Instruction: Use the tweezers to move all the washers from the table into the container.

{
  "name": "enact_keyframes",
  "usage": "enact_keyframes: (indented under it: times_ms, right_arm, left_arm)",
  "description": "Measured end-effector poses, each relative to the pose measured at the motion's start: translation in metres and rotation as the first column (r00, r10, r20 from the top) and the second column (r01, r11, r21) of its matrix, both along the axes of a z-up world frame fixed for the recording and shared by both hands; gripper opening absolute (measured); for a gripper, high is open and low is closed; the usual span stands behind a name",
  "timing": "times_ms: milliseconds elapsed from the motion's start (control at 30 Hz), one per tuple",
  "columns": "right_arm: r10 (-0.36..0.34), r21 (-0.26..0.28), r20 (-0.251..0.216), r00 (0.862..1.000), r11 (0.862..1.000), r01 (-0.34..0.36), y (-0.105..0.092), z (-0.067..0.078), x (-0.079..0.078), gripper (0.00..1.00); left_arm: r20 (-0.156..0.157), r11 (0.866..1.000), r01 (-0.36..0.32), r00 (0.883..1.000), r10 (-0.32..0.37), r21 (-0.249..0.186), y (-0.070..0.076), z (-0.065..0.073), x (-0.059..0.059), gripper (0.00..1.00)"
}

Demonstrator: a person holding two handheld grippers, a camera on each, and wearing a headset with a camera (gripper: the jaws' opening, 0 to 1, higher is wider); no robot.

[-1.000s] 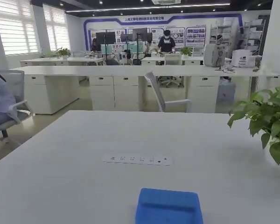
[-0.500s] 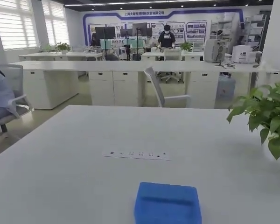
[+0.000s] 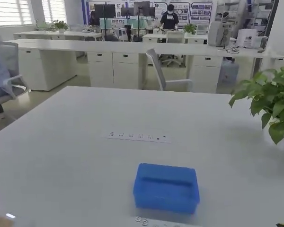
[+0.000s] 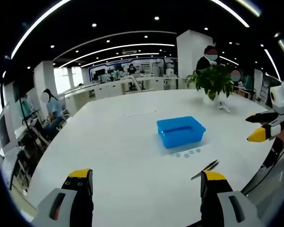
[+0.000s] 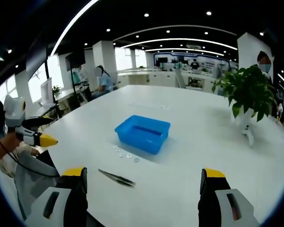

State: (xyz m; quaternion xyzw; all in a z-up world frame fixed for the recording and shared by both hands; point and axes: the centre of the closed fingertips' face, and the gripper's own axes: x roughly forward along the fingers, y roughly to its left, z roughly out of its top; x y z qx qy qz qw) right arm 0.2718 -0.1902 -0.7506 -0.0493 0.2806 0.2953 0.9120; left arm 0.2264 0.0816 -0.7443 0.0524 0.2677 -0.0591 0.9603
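Observation:
A blue container (image 3: 166, 187) stands on the white table, also seen in the left gripper view (image 4: 180, 131) and the right gripper view (image 5: 142, 133). Several small washers (image 5: 125, 153) lie on the table just in front of it, with the washers (image 4: 188, 152) and washers (image 3: 146, 222) close to its near wall. Dark tweezers (image 5: 116, 178) lie nearer the table's front edge, the tweezers (image 4: 205, 169) apart from the washers. My left gripper (image 4: 144, 182) is open and holds nothing. My right gripper (image 5: 141, 182) is open too, with nothing between its jaws.
A white power strip (image 3: 137, 137) lies flat beyond the container. A potted green plant (image 3: 270, 105) stands at the table's right side. Office chairs and white desks (image 3: 132, 47) fill the room behind, with people seated far off. Broad bare tabletop (image 3: 61, 161) surrounds the container.
The head camera has tilted downward: the container sits higher in view and the washers have come into view at the bottom edge. Nothing on the table has moved.

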Motion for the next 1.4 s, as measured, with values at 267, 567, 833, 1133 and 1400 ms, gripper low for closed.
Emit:
enact_keyframes:
  times_ms: [267, 567, 833, 1133, 1400]
  right_arm:
    - [0.008, -0.009, -0.001, 1.0, 1.0, -0.008, 0.001, -0.007, 0.004, 0.99]
    - [0.046, -0.058, -0.033, 0.998, 0.997, -0.048, 0.006, -0.023, 0.001, 0.99]
    - [0.066, -0.034, -0.019, 0.998, 0.997, -0.067, 0.011, -0.018, 0.005, 0.99]
    - [0.07, -0.055, -0.027, 0.997, 0.996, -0.071, 0.009, -0.022, 0.008, 0.98]
    - [0.105, -0.068, -0.036, 0.994, 0.992, -0.108, 0.013, -0.026, 0.011, 0.96]
  left_arm:
    - [-0.005, 1.0, 0.026, 1.0, -0.026, -0.008, -0.005, -0.001, 0.008, 0.98]
    - [-0.025, 0.999, 0.04, 0.999, -0.04, -0.005, -0.007, -0.007, 0.015, 0.97]
    - [-0.024, 0.999, 0.054, 0.998, -0.054, 0.002, -0.008, -0.007, 0.024, 0.96]
    - [0.014, 0.966, 0.24, 0.971, -0.239, -0.095, -0.044, -0.01, 0.029, 0.81]
    - [-0.111, 0.86, 0.498, 0.853, -0.509, -0.113, -0.092, -0.046, 0.026, 0.42]
